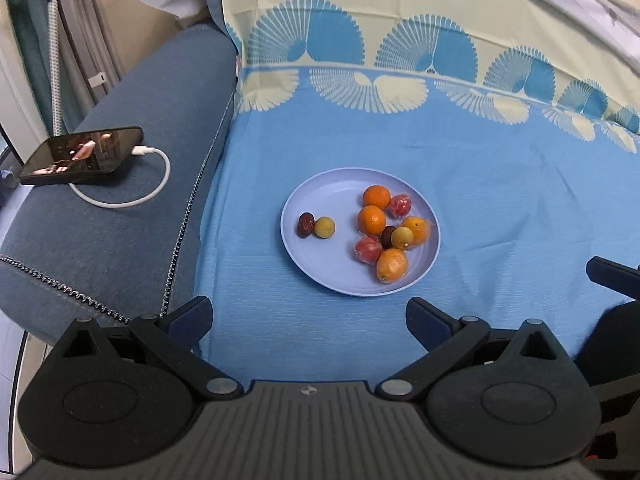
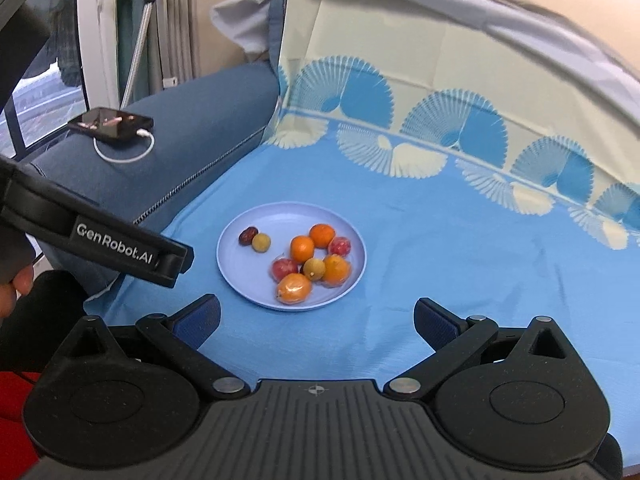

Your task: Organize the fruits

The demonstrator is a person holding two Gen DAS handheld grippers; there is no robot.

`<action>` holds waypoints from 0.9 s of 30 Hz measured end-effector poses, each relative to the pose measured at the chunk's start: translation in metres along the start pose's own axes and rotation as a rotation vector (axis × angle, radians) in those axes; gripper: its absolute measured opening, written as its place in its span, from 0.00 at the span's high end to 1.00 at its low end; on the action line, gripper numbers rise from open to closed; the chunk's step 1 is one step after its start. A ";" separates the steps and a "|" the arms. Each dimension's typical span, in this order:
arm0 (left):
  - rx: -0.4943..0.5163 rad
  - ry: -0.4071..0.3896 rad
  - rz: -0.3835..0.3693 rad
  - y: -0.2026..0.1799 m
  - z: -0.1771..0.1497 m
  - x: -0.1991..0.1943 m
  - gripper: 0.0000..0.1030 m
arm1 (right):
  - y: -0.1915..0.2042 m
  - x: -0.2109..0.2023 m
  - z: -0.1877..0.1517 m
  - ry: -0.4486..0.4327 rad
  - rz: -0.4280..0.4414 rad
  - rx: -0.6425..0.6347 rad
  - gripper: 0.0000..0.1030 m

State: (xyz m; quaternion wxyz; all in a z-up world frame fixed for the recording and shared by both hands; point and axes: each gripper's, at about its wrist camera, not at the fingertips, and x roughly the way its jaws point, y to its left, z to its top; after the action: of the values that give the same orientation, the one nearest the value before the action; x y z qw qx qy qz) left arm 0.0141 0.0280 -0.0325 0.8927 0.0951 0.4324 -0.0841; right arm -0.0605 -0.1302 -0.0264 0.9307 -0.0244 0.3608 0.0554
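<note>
A lilac plate (image 1: 320,256) (image 2: 240,284) sits on the blue cloth. On its left side lie a brown date (image 1: 305,224) (image 2: 248,235) and a yellow-green fruit (image 1: 324,227) (image 2: 261,243), touching. On its right side is a cluster of several oranges (image 1: 371,219) (image 2: 302,249), two wrapped red fruits (image 1: 368,249) (image 2: 285,268), another yellow-green fruit (image 1: 402,237) (image 2: 314,269) and a second date (image 1: 387,236), mostly hidden. My left gripper (image 1: 308,318) is open and empty, in front of the plate. My right gripper (image 2: 318,320) is open and empty, also in front of it.
A blue patterned cloth (image 1: 500,200) (image 2: 460,260) covers the sofa seat and back. A phone (image 1: 82,155) (image 2: 111,121) with a white cable lies on the dark blue armrest (image 1: 120,220) at left. The left gripper body (image 2: 100,236) shows in the right wrist view.
</note>
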 end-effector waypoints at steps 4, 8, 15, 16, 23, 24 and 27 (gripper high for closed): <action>-0.004 -0.016 0.005 -0.001 -0.005 -0.010 0.00 | 0.002 -0.010 0.000 -0.026 -0.018 -0.005 0.01; -0.005 -0.023 0.010 -0.001 -0.007 -0.014 0.00 | 0.005 -0.017 0.000 -0.049 -0.038 -0.008 0.01; 0.013 -0.029 0.035 -0.004 -0.008 -0.022 0.00 | 0.007 -0.024 0.002 -0.073 -0.056 -0.006 0.01; 0.014 -0.026 0.036 -0.004 -0.008 -0.022 0.00 | 0.007 -0.025 0.002 -0.074 -0.057 -0.006 0.01; 0.016 -0.003 0.066 -0.002 -0.014 -0.020 0.00 | 0.005 -0.026 -0.001 -0.075 -0.057 0.016 0.01; 0.015 0.001 0.065 -0.001 -0.014 -0.020 0.00 | 0.005 -0.026 -0.001 -0.075 -0.058 0.018 0.01; 0.014 0.005 0.066 -0.001 -0.014 -0.018 0.00 | 0.004 -0.024 0.000 -0.073 -0.059 0.023 0.01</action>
State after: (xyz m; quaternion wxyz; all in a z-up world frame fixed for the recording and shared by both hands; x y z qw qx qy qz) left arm -0.0075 0.0320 -0.0265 0.8933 0.1157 0.4306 -0.0576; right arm -0.0788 -0.1285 -0.0104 0.9446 -0.0223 0.3264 0.0248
